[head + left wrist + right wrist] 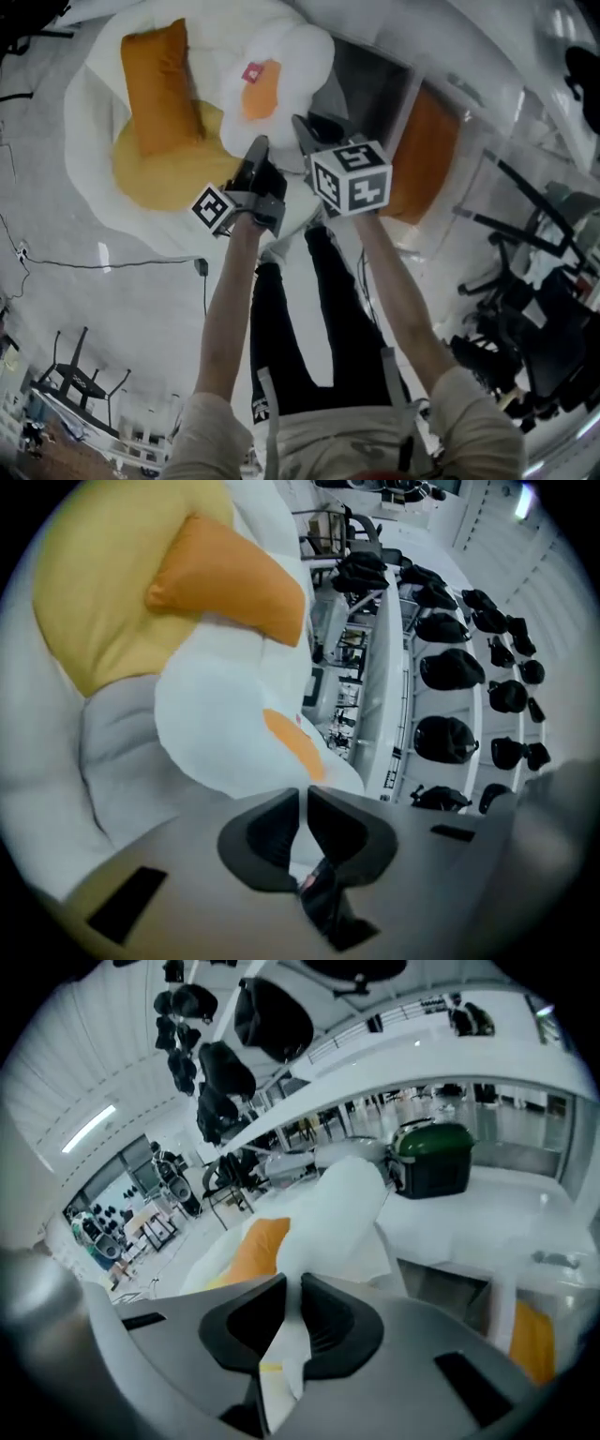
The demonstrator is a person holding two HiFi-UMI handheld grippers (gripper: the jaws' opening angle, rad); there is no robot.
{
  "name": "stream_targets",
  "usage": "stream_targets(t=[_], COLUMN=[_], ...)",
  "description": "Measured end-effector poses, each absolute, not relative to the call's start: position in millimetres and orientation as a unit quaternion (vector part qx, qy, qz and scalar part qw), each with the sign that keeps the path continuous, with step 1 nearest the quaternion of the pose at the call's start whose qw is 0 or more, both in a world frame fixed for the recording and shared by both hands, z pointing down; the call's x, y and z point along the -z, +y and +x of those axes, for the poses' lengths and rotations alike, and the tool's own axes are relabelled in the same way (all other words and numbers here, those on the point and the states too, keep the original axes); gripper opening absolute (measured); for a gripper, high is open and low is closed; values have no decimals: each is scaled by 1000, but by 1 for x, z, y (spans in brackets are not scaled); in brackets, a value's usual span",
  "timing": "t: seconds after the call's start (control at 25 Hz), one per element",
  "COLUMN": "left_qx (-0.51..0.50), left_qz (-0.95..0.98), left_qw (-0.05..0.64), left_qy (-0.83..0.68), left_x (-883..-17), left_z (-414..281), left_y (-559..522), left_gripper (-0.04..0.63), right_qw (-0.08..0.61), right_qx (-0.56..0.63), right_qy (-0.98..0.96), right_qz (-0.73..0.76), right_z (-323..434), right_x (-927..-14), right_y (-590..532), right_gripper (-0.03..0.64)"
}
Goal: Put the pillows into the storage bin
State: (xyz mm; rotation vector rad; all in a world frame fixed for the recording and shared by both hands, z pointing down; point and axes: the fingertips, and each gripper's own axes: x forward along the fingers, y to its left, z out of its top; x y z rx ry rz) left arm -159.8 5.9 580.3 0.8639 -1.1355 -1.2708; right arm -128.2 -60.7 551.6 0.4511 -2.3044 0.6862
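Note:
A small fried-egg pillow (272, 80), white with an orange yolk, hangs between both grippers. My left gripper (258, 150) is shut on its white edge (225, 733), with fabric pinched between the jaws (303, 808). My right gripper (305, 127) is shut on the same pillow (337, 1213), white fabric squeezed between its pads (292, 1302). Behind lies a big egg cushion (103, 178) with an orange pillow (159, 84) on its yellow yolk. The storage bin (375, 84) stands to the right, and something orange (427, 155) shows at its side.
Office chairs (534, 309) crowd the right side. A black cable (112, 264) runs across the pale floor at left, with folding stands (80, 380) lower left. A green and black box (433, 1159) sits on a white surface beyond the bin. The person's legs are below my arms.

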Motion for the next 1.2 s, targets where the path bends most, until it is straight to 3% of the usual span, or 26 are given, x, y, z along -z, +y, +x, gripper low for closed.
stream_targets(t=[0.24, 0.52, 0.88, 1.0, 1.04, 1.08, 1.12, 1.16, 1.2], left_qx=[444, 276, 259, 242, 231, 225, 223, 225, 227], left_qz=[549, 720, 725, 746, 750, 748, 742, 736, 731], left_qw=[549, 537, 581, 564, 562, 564, 568, 572, 574], left_qy=[-447, -343, -265, -258, -261, -267, -277, -286, -291], left_x=[-494, -446, -459, -462, -466, -470, -474, -478, -481], left_z=[-92, 44, 166, 183, 185, 183, 180, 175, 170], left_y=[-85, -176, -208, -221, -226, -229, -232, -233, -233], left_gripper=[31, 23, 17, 18, 20, 54, 185, 229, 229], right_qw=[209, 114, 52, 41, 40, 43, 48, 56, 63], right_qx=[-279, -322, -327, -311, -316, -326, -336, -343, -344], right_qy=[-890, -822, -764, -751, -737, -724, -717, -715, -717], right_qz=[293, 456, 554, 581, 596, 607, 609, 607, 603], right_z=[-18, 134, 252, 275, 283, 288, 290, 291, 289], right_x=[-466, -443, -438, -444, -454, -466, -477, -484, -488], right_y=[-120, -161, -173, -186, -191, -195, -198, -200, -201], right_gripper=[44, 40, 32, 34, 52, 184, 318, 318, 318])
